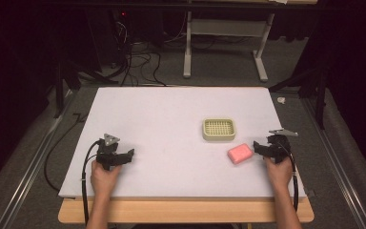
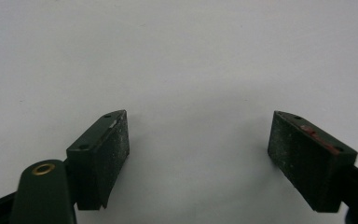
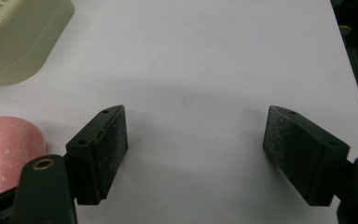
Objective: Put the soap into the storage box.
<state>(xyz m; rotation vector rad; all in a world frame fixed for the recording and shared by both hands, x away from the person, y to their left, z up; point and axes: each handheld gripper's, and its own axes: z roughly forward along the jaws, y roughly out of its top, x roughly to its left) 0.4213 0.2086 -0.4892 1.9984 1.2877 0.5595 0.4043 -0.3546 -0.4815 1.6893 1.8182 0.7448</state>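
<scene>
Pink soap [image 1: 239,153] just left of right tongs [image 1: 256,147], untouched; both tongs wide.

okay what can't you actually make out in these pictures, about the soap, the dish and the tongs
- Soap, right gripper view: cut off by the left edge, partly behind the right tongs; full shape unseen.
- Dish, right gripper view: cut by the top-left corner.
- Dish, high view: too small to tell if anything lies on its grid.
- Left tongs, high view: too small and dark to judge the jaw gap; the left gripper view shows them open.
</scene>
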